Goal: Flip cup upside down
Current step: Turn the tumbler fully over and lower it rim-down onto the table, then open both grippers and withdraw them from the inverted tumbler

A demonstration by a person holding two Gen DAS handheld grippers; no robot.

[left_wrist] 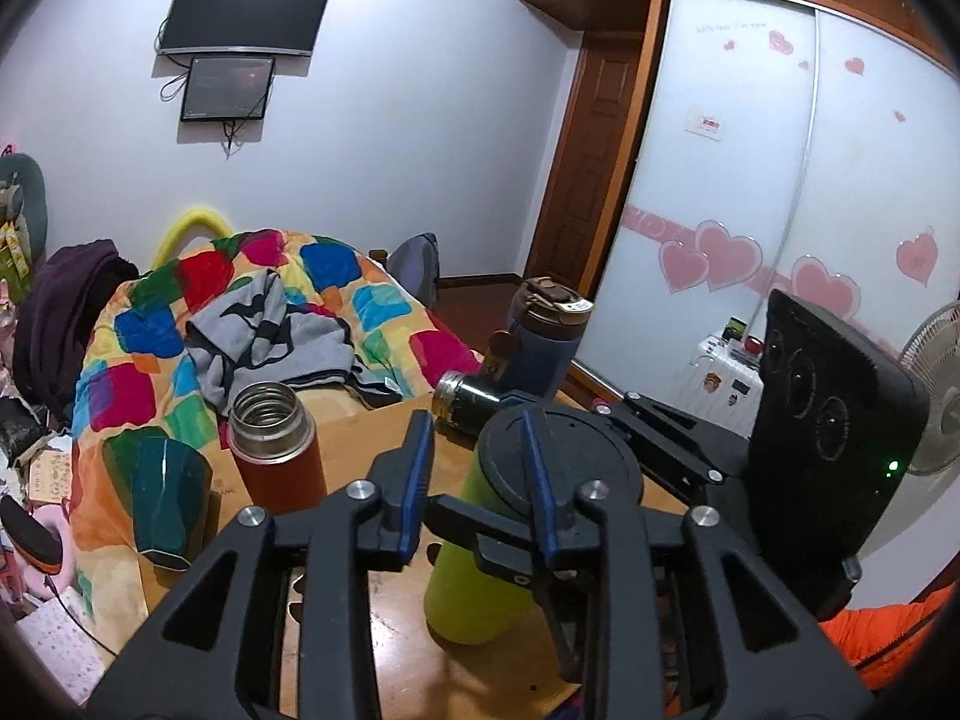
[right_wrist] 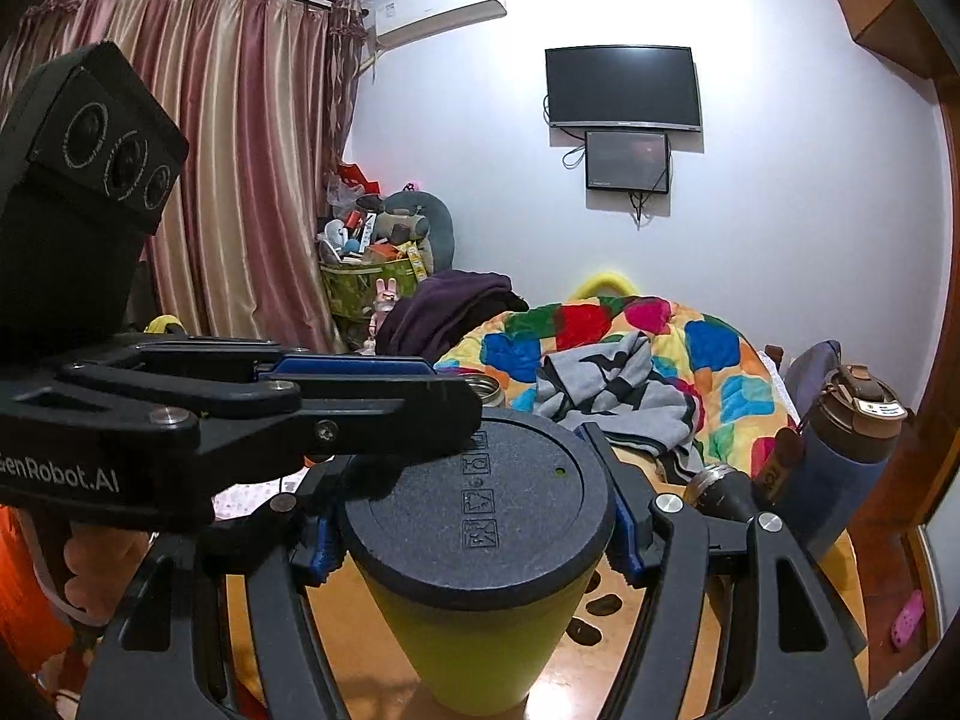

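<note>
Lime-green plastic with a black disc on top: the cup [right_wrist: 480, 630] stands on the wooden table [left_wrist: 372, 438], its body narrowing toward the tabletop. Raised symbols mark the black disc. The right gripper [right_wrist: 474, 534] has its blue-padded fingers [right_wrist: 624, 540] pressed against either side of the cup just under the black rim, clamped on it. The left gripper [left_wrist: 480, 480] comes in from the cup's other side, its fingers parted with clear space between them and nothing inside; one blue pad [left_wrist: 537, 480] crosses in front of the cup's black top in the left wrist view, though contact cannot be judged.

Behind the cup lie a dark flask [left_wrist: 474, 402] on its side and an upright blue bottle [left_wrist: 546, 348] with a brown lid, both near the table's far edge. To the left, an open red thermos [left_wrist: 276, 450] stands apart from the cup, with bare wood between them. A teal cup [left_wrist: 168, 510] sits upside down at the table's left edge. Beyond the far edge is a bed under a patchwork quilt [left_wrist: 372, 306] with a grey garment [left_wrist: 264, 336] on it.
</note>
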